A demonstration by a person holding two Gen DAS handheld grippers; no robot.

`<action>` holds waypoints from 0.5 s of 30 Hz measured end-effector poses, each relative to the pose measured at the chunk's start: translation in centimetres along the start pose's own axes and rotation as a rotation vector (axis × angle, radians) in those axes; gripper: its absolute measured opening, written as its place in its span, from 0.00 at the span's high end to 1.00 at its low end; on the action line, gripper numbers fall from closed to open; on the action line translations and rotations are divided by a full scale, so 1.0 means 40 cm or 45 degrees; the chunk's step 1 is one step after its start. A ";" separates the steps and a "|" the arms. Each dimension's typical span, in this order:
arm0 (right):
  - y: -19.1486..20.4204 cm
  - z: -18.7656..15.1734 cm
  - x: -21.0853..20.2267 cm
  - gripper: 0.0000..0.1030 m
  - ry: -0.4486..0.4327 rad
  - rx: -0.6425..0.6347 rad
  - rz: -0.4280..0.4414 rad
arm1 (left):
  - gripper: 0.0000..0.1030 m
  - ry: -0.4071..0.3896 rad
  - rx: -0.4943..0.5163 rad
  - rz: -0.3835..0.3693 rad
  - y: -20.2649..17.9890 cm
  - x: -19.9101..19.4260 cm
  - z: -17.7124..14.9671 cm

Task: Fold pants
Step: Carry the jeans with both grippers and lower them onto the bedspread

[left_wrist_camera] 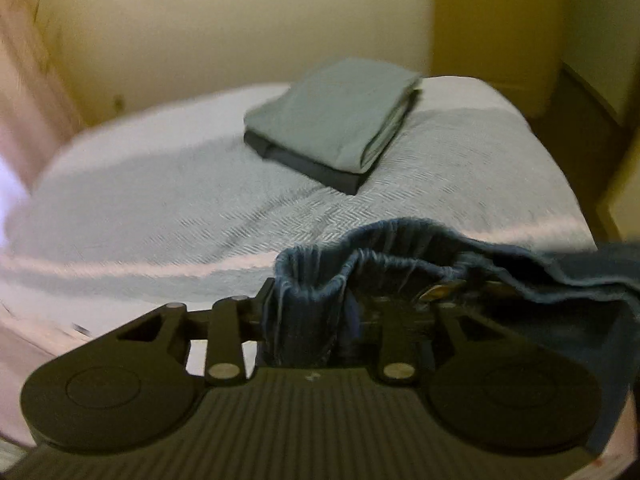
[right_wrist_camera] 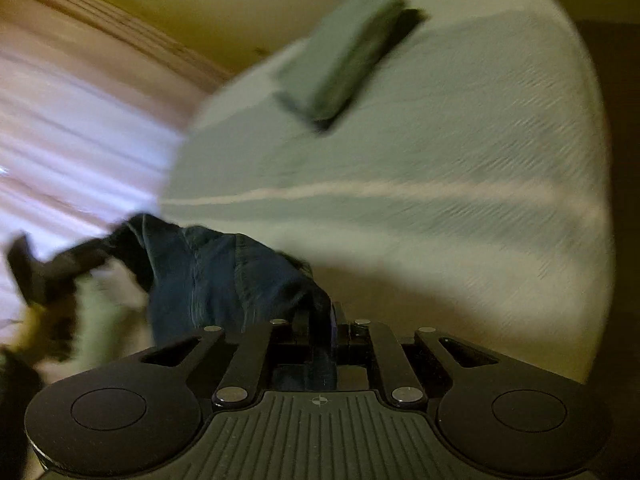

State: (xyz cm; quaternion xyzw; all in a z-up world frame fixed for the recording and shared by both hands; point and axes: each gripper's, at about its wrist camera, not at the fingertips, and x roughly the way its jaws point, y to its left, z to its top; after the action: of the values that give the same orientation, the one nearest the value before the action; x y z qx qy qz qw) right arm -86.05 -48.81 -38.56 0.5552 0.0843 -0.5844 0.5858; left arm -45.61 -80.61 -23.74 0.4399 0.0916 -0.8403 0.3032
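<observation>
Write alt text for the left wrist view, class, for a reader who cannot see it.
The left gripper is shut on the bunched waistband of dark blue pants, which trail off to the right. Beyond them lies a bed with a pale herringbone cover, where a stack of folded clothes, grey-green on top and darker beneath, sits near a yellow wall.

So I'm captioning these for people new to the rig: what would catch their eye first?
Probably the dark blue pants, bunched in the left gripper close to the lens, with the right gripper shut on another part of them. Next, the folded stack of grey-green clothes lying toward the far end of the pale bed.
</observation>
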 end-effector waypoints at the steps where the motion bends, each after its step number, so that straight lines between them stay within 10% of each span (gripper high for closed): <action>1: -0.004 0.015 0.014 0.91 -0.005 -0.076 -0.035 | 0.70 0.000 -0.050 0.014 -0.002 0.042 0.000; 5: 0.007 0.027 0.031 0.47 0.002 -0.286 -0.078 | 0.50 0.033 -0.164 0.007 0.018 0.079 -0.064; 15: 0.156 -0.078 0.069 0.47 0.095 -0.471 -0.023 | 0.43 0.134 -0.508 0.233 0.107 -0.223 -0.473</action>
State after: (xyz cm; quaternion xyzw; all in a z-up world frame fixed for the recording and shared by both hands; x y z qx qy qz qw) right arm -78.64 -49.97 -38.34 0.4584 0.2170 -0.5433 0.6690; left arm -26.33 -72.26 -27.44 0.4210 0.2317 -0.7503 0.4540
